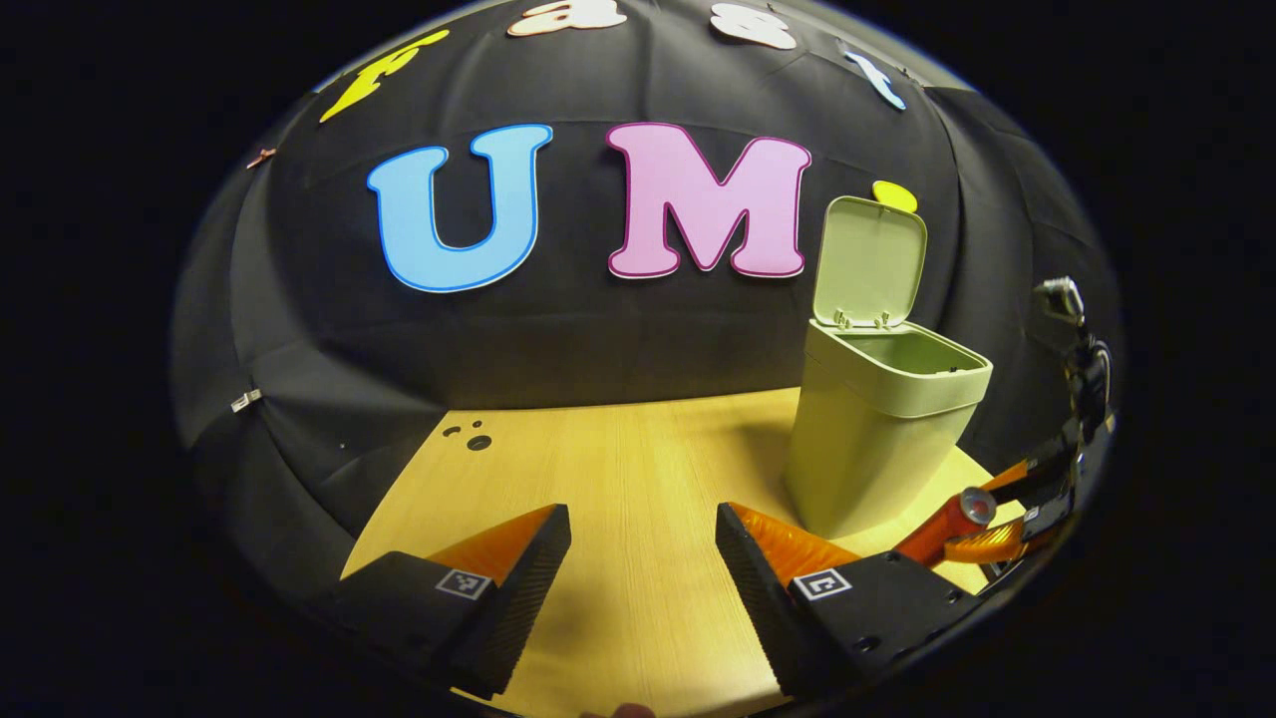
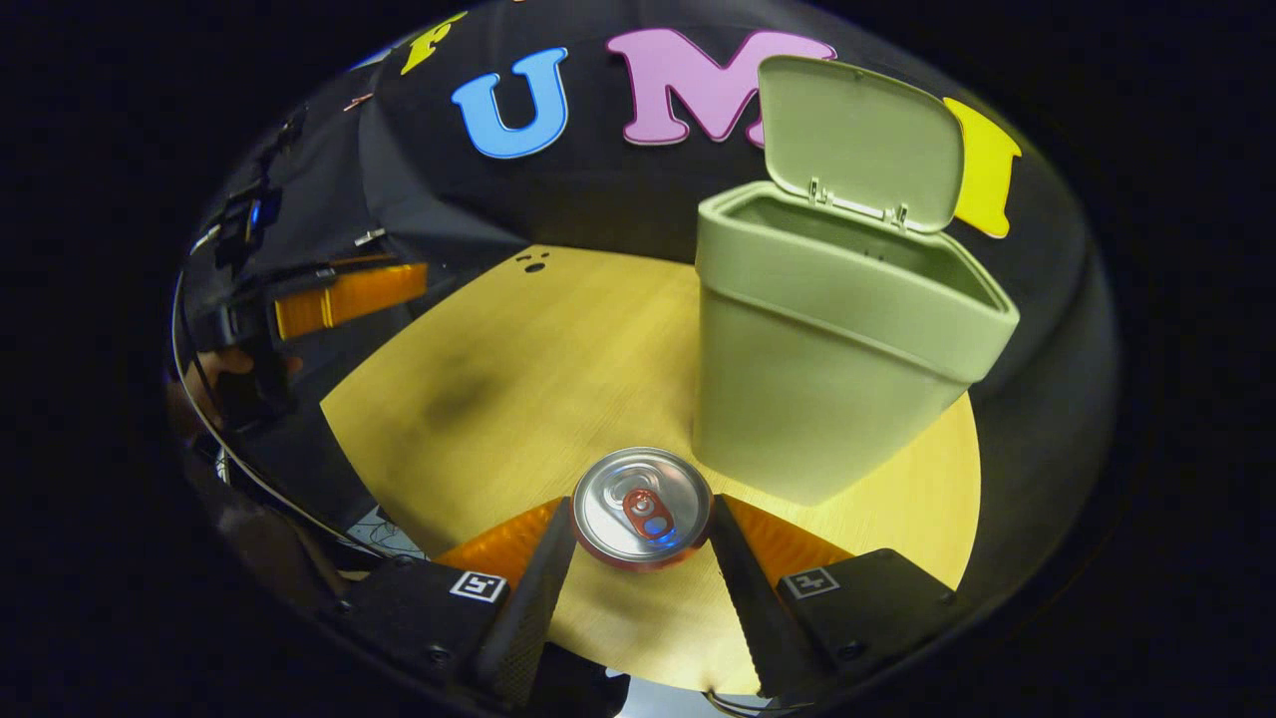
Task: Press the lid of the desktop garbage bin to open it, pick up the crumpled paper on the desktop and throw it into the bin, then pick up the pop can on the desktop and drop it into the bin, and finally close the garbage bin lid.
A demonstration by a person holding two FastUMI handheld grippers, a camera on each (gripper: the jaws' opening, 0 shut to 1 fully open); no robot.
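1. In the right gripper view the right gripper point(image 2: 641, 543) holds the pop can point(image 2: 642, 508) between its two fingers, one finger pressed against each side. The can points its silver top and red pull tab toward the camera, above the wooden desktop point(image 2: 518, 369).
2. Just beyond that claw and a little to its right stands the pale green garbage bin point(image 2: 827, 369) on the desktop. Its lid point(image 2: 859, 140) is swung up and back on its hinges, so the mouth is open. The inner walls near the rim show, but the bottom is hidden, so I cannot tell what lies inside.
3. Far off to that claw's left, the left gripper hangs at the desk's edge in a hand point(image 2: 224, 374).
4. In the left gripper view the left gripper point(image 1: 643, 558) is spread wide with nothing between its fingers, bare desktop beneath.
5. Ahead and right of this claw is the same open bin; near its foot, farther right, the can shows in the right gripper.
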